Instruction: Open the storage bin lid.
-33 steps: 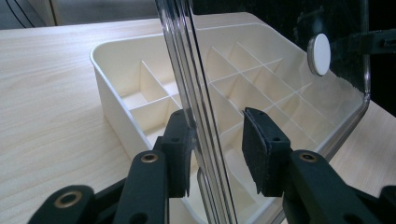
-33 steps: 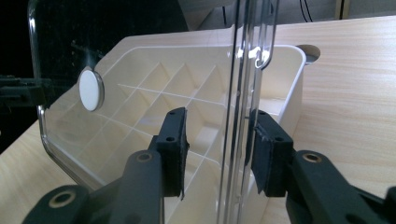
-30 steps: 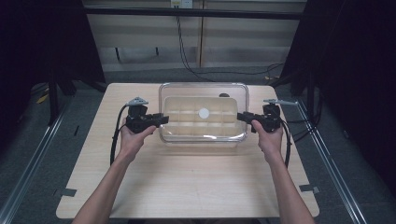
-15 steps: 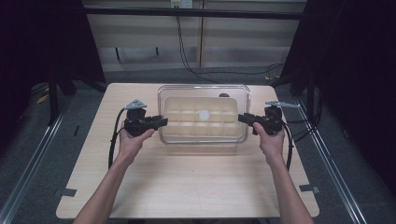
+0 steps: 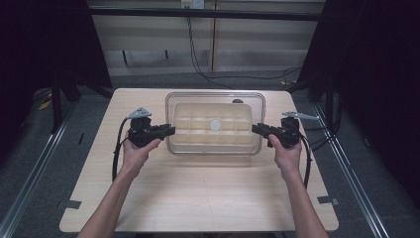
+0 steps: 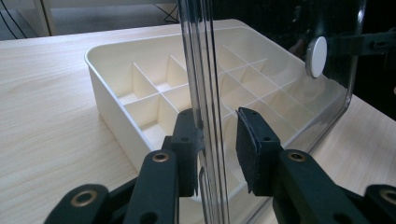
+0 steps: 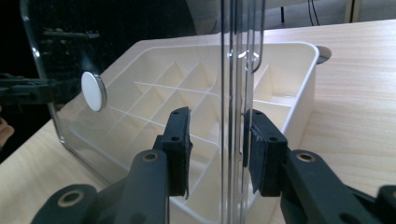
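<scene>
We note clear lid (image 5: 215, 94) above divided tray (image 5: 198, 124) mid-table. Left gripper (image 6: 217, 149), right gripper (image 7: 215, 149) straddle lid edges, jaws parted, not clamping. Risk: lid slips, drops askew.

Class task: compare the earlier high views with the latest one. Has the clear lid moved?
Yes. The clear lid, held above the divided tray, has shifted slightly toward the table's far edge.

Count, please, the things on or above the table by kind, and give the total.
Grippers: 2, the left gripper and the right gripper
Clear lid: 1
Cream divided tray: 1
White round disc on the lid: 1
Total: 5
</scene>
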Demonstrator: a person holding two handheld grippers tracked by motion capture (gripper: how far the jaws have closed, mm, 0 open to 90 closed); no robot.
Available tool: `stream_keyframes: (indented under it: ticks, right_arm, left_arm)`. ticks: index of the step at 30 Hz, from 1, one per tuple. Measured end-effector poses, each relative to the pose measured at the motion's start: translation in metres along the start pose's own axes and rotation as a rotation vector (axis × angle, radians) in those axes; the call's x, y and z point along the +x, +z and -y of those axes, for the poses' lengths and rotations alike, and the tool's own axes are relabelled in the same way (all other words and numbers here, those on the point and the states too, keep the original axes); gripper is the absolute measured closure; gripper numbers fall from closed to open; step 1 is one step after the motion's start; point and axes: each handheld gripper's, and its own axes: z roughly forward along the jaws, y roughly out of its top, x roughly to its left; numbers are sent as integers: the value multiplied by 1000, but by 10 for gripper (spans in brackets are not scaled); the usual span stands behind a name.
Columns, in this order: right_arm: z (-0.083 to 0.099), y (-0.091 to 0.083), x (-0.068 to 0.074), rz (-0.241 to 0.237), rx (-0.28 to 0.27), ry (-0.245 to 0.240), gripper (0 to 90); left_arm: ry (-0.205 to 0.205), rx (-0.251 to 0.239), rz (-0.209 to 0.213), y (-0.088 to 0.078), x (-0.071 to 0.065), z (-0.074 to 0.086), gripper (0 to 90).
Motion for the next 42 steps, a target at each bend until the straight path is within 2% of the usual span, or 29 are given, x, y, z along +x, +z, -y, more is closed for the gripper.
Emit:
stream_keyframes:
  ticks: [4,6,14,19,26,28,35,42]
  right_arm:
    - [0,-6,6,4,-7,-19,649]
    - [1,-8,6,-1,-15,-7,649]
    - [-2,-17,8,-7,-15,-35,656]
    - [-2,-18,11,-10,-12,-46,658]
    - [-2,-20,16,-6,0,-54,655]
    - [-2,-21,18,-7,-3,-52,655]
    - [0,-23,21,-2,3,-54,651]
    - [2,-34,24,-1,0,-55,651]
  left_arm:
    - [10,-6,3,-5,-5,2,696]
    - [10,-12,12,-5,-6,3,697]
    - [35,-3,12,-9,-12,3,697]
    - [38,1,6,-12,-13,4,699]
    - [45,-10,25,-18,-14,4,699]
    - [45,-11,19,-20,-15,3,701]
    - [47,1,9,-22,-19,5,699]
    - [49,25,9,-22,-26,7,703]
